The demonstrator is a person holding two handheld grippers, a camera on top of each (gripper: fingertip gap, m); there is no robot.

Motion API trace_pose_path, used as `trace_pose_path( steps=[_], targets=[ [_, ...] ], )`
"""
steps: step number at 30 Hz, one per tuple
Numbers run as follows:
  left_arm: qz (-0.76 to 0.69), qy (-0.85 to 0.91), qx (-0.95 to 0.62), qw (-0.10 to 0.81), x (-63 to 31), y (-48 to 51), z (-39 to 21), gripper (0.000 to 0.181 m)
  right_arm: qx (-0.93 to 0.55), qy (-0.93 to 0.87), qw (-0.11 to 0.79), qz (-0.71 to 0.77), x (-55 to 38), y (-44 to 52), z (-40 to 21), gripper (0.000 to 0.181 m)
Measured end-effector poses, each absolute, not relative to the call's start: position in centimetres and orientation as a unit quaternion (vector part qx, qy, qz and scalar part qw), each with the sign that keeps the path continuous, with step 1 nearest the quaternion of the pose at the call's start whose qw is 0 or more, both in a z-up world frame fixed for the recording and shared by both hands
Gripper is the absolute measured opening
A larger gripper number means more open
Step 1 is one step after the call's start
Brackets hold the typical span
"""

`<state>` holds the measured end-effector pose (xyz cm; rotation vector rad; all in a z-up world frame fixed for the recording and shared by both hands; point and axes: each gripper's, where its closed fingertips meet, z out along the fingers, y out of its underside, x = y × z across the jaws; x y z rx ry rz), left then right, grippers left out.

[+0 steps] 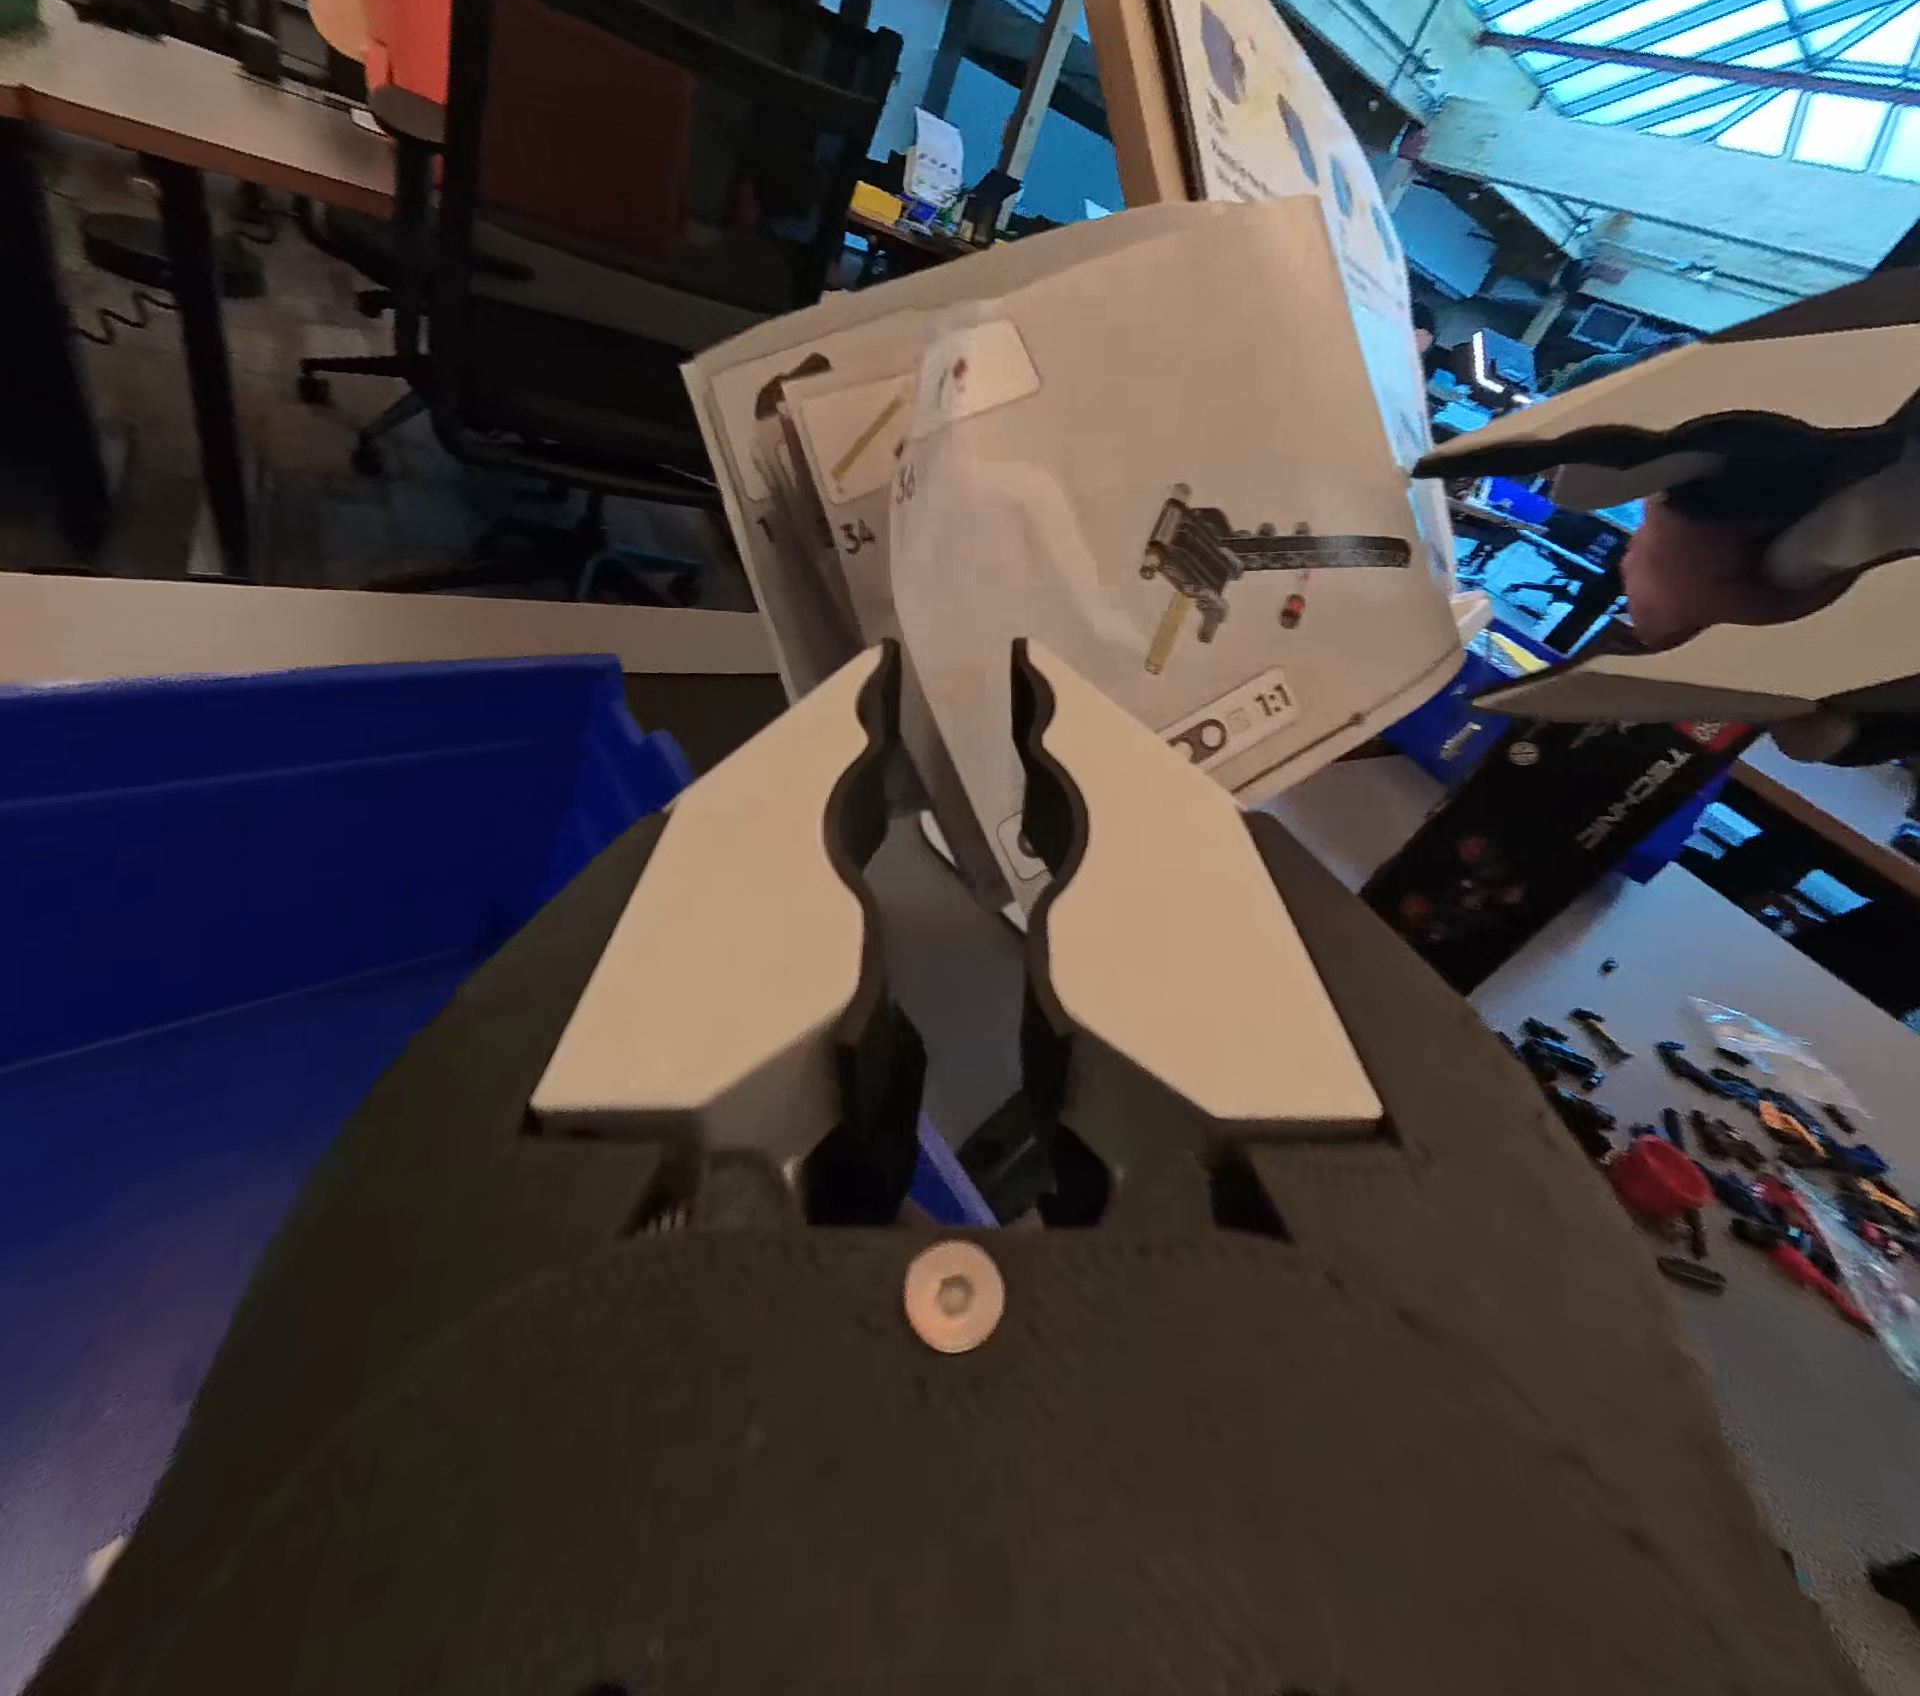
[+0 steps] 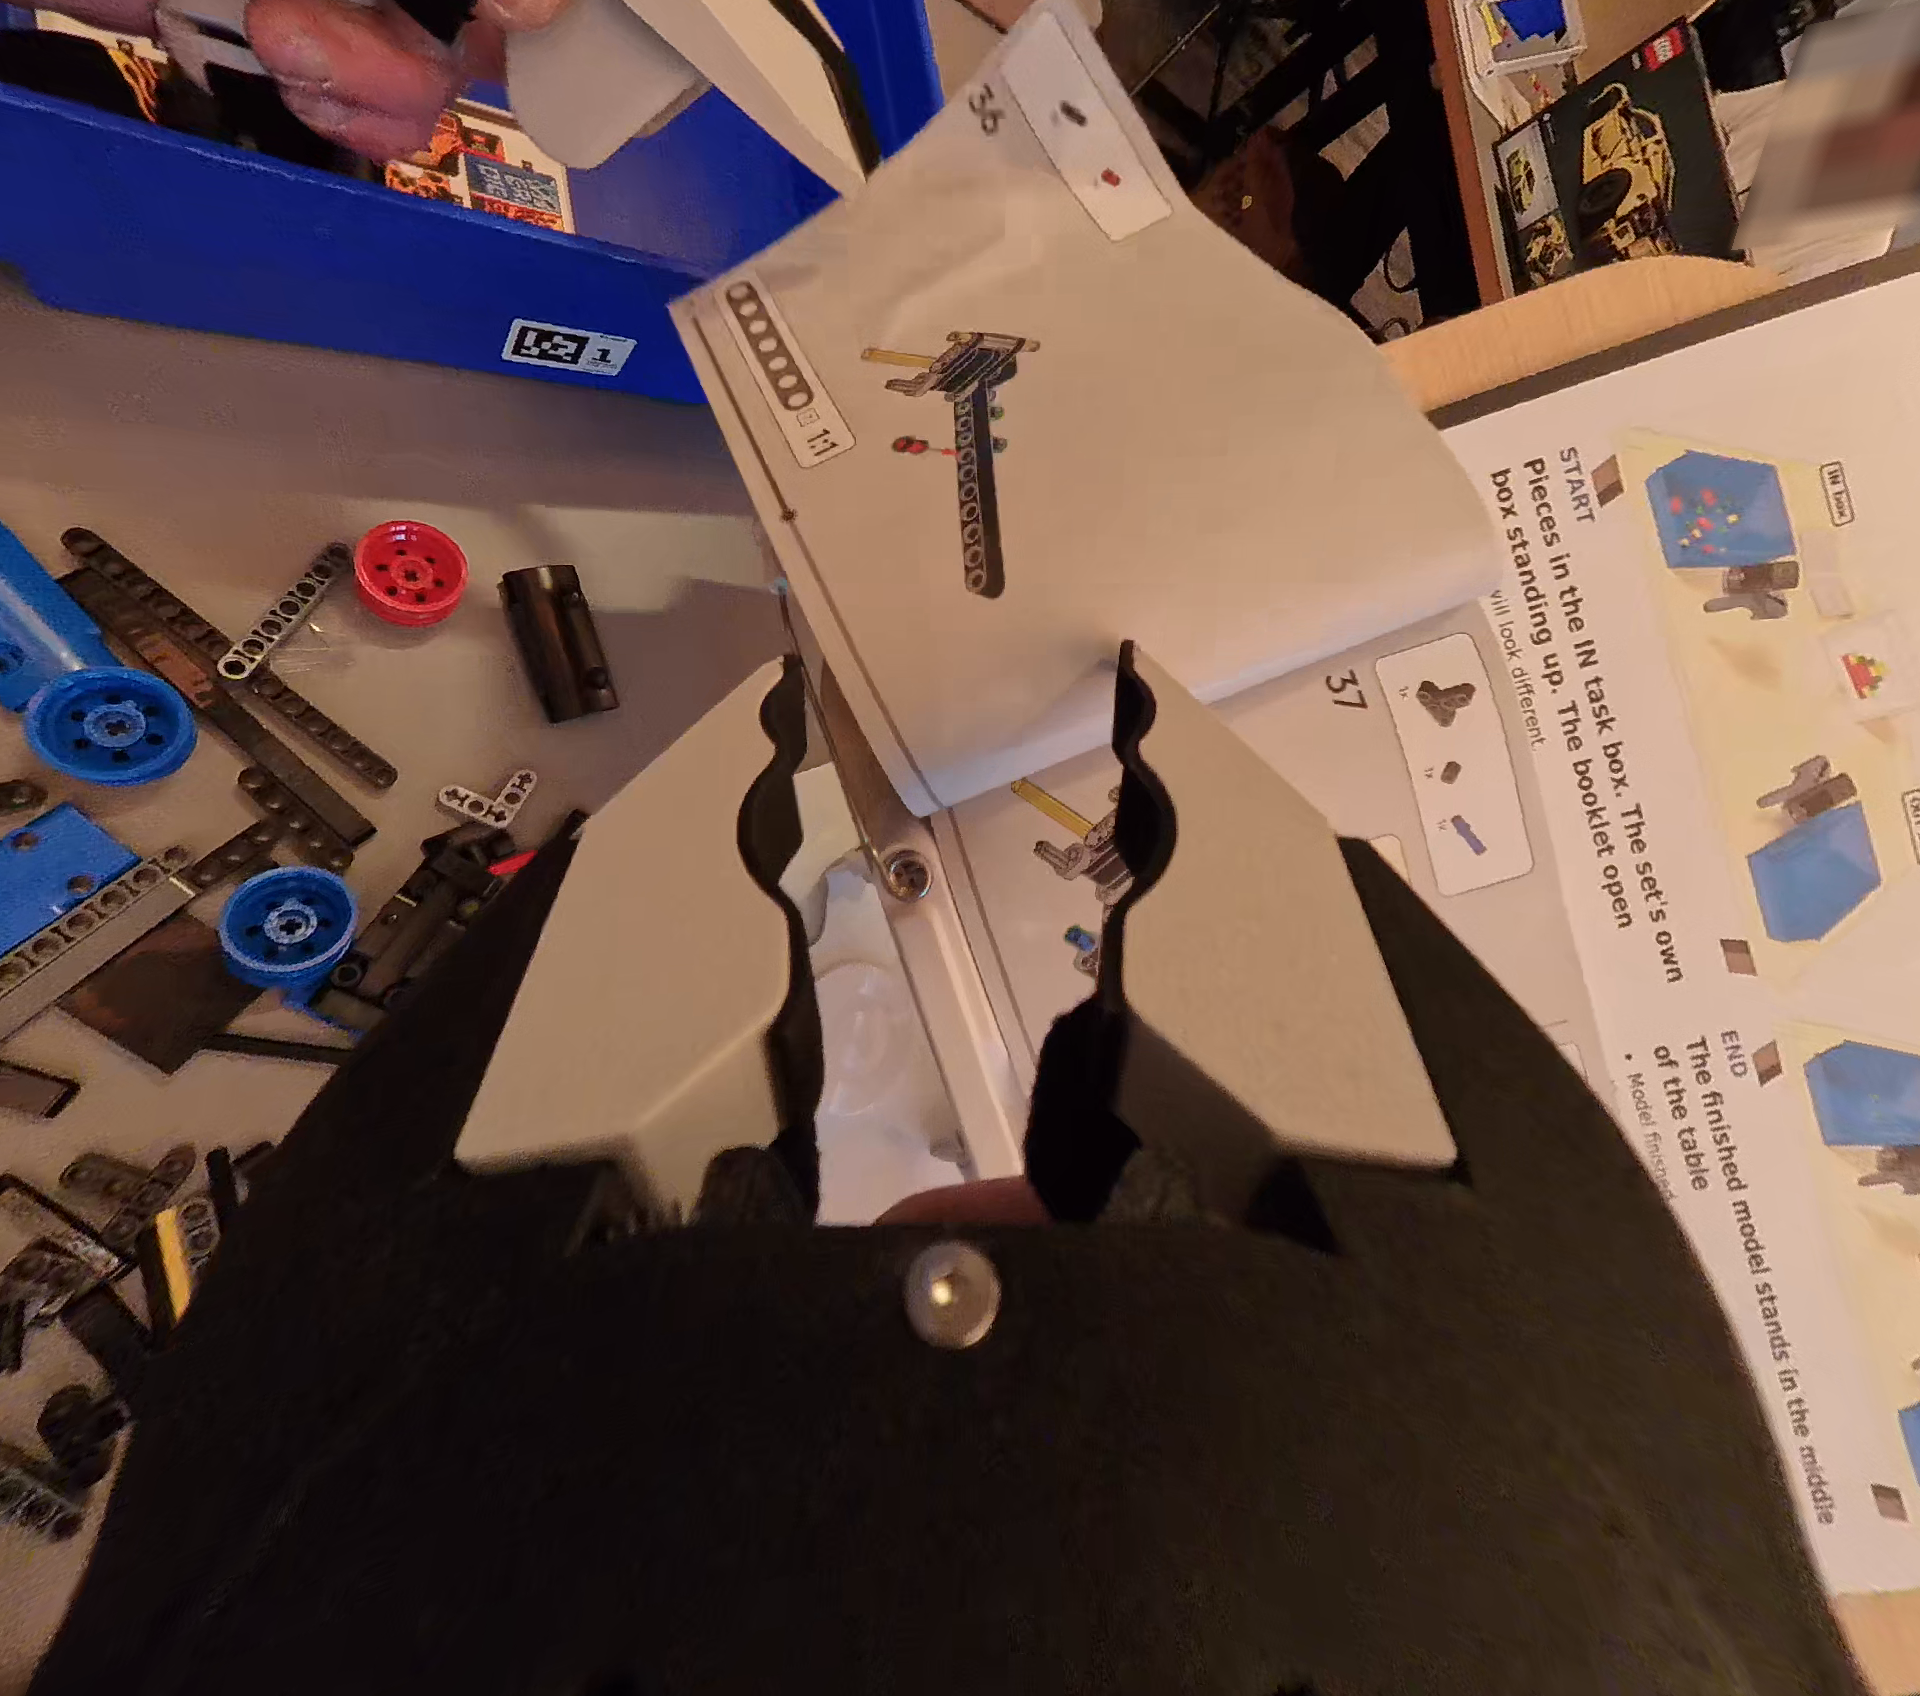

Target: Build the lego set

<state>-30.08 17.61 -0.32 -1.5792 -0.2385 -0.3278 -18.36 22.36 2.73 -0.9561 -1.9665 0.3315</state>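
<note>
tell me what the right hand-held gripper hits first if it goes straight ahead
Probably the curled booklet page lifted just beyond the right hand-held gripper; its open jaws flank the page's lower edge, though depth is unclear.

Instr. booklet (image 2: 1091, 441) stands open on table (image 2: 644, 493), one page curled up. Bin (image 2: 312, 244) left of it, behind loose lego pcs (image 2: 260, 711). Task sheet (image 2: 1683, 815) lies right of booklet. Set box (image 1: 1558, 825) beyond pcs.

From my left wrist feed, the pile of small dark, blue and red lego pieces (image 1: 1745, 1158) is too blurred to sort. Right feed: white instruction booklet's curled page (image 2: 1049, 420) hides the page beneath; blue plastic bin (image 2: 312, 233) cut off at left edge.
</note>
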Motion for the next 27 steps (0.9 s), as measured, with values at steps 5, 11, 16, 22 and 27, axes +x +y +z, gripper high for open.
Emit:
trace_pose_path(
  steps=[5,11,16,22,27],
  targets=[
    [-0.104,-0.104,-0.713,0.685,-30.7,17.1,0.4,0.023,-0.391,-0.795,0.448,0.118,-17.3,22.5,2.7,0.061],
    [-0.084,-0.094,-0.696,0.707,-30.4,15.9,3.4,0.026,-0.39,-0.793,0.456,0.103,-14.8,21.7,3.9,0.062],
    [-0.063,-0.039,-0.688,0.721,-27.8,14.6,7.1,0.027,-0.39,-0.787,0.47,0.092,-10.5,19.8,5.3,0.062],
    [-0.034,0.062,-0.705,0.706,-22.1,12.3,9.7,0.026,-0.425,-0.781,0.441,0.122,-3.8,16.3,4.0,0.05],
    [-0.012,0.151,-0.748,0.646,-16.7,9.6,6.5,0.027,-0.457,-0.803,0.336,0.186,0.4,10.8,-3.5,0.036]
  ],
)
